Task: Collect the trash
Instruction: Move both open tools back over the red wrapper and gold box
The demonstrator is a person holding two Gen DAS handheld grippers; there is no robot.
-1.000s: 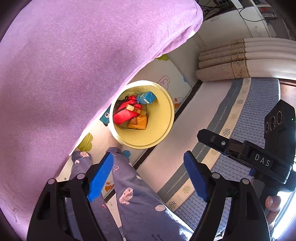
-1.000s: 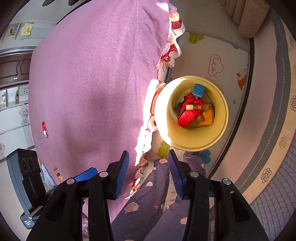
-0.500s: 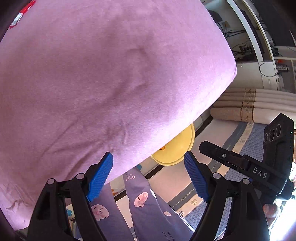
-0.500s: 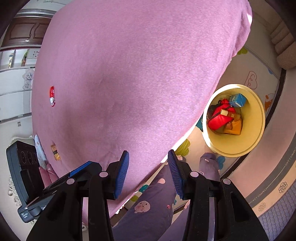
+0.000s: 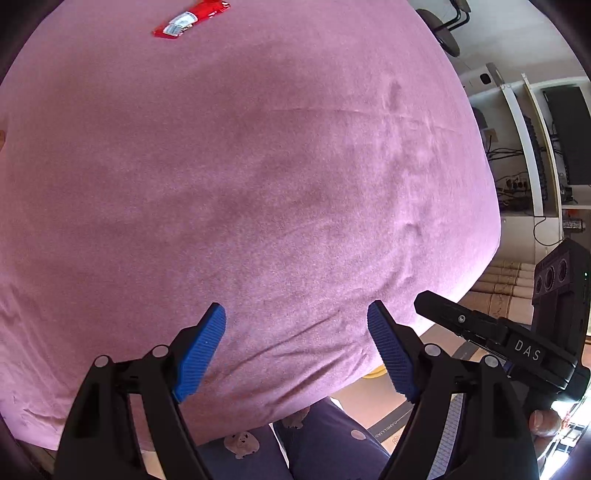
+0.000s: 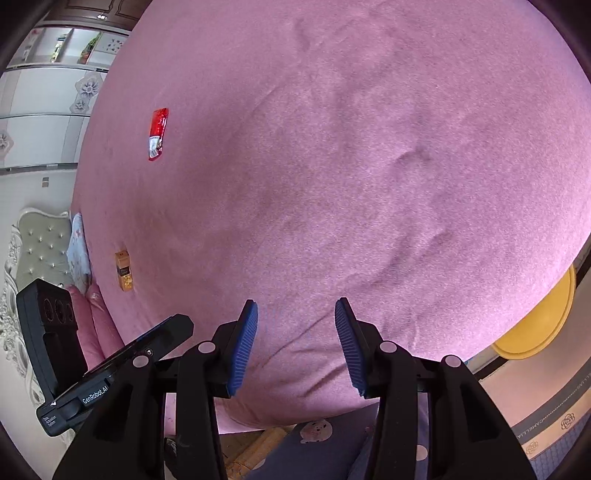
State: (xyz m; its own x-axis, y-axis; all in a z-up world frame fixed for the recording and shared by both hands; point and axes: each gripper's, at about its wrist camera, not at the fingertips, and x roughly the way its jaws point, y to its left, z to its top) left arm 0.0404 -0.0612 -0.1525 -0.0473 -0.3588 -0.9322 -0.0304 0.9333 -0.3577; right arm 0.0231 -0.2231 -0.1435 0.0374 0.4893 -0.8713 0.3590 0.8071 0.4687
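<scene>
A red wrapper (image 5: 190,17) lies on the pink bedspread (image 5: 258,166) at the far side; it also shows in the right wrist view (image 6: 157,133). A small orange box (image 6: 123,270) lies on the bedspread (image 6: 351,147) near its left edge. The yellow trash bin (image 6: 543,317) peeks out under the bed edge at the right; a sliver of it shows in the left wrist view (image 5: 376,373). My left gripper (image 5: 297,350) is open and empty over the bed's near edge. My right gripper (image 6: 295,347) is open and empty over the bed's near edge.
The person's patterned purple trousers (image 5: 314,443) are below the grippers. A striped floor mat (image 6: 546,424) lies at the lower right. A tufted headboard (image 6: 33,243) and a pillow (image 6: 79,251) stand at the left. Shelves with cables (image 5: 535,155) and rolled mats (image 5: 506,291) are at the right.
Both grippers have swung up from the bin on the floor to face the bed top. The bin has slid almost out of view; the red wrapper and orange box have come into view.
</scene>
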